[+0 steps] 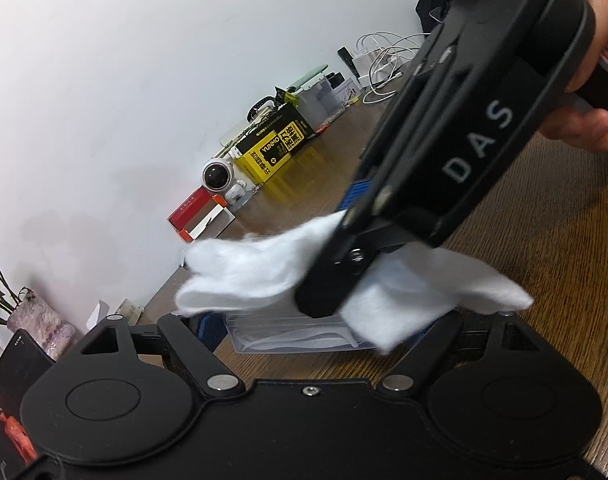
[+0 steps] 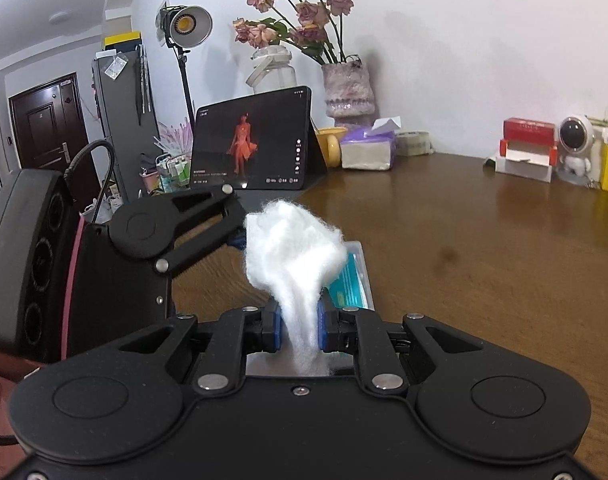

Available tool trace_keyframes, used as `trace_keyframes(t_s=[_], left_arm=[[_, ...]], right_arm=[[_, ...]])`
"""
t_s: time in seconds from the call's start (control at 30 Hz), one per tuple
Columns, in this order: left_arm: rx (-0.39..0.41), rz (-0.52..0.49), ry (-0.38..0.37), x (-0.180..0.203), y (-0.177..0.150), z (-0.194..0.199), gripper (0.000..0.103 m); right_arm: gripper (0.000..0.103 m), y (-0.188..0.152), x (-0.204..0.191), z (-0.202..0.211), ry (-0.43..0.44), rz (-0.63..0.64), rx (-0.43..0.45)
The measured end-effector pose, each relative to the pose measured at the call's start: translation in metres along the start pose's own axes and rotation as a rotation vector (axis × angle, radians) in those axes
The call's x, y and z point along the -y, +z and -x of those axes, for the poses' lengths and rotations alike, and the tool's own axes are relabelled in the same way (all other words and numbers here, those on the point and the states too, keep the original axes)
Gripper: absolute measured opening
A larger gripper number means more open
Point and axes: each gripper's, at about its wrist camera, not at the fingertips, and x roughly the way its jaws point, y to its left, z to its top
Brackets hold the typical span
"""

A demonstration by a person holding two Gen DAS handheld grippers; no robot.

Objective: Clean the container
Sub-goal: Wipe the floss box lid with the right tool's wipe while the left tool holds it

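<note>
A clear plastic container (image 1: 296, 334) lies low over the wooden table (image 1: 543, 240), between the fingers of my left gripper (image 1: 311, 332), which looks shut on its sides. My right gripper (image 1: 319, 300) comes in from the upper right, held by a hand (image 1: 599, 40), and is shut on a white fluffy cloth (image 1: 244, 272) draped over the container's top. In the right wrist view the cloth (image 2: 292, 248) bulges out past the right gripper (image 2: 298, 328). The container's teal-labelled edge (image 2: 349, 276) shows behind it. The left gripper's fingers (image 2: 234, 220) reach in from the left.
Along the wall stand a lit tablet (image 2: 252, 140), a vase of dried roses (image 2: 347, 88), a tissue pack (image 2: 367, 148), a red and white box (image 2: 527, 148), an astronaut figure (image 2: 575, 140) and a yellow box (image 1: 272, 144). Cables (image 1: 379, 68) lie at the far end.
</note>
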Motion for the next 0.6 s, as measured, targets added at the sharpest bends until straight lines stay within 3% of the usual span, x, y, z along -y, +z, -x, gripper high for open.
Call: trace_keyframes(t_s=[0.37, 0.6], left_arm=[[0.0, 0.002, -0.001, -0.004, -0.004, -0.004, 0.081], [0.001, 0.002, -0.001, -0.003, -0.004, -0.004, 0.081]], right_arm=[[0.017, 0.001, 0.022, 0.003, -0.1, -0.089, -0.085], [0.017, 0.028, 0.017, -0.017, -0.074, -0.065, -0.058]])
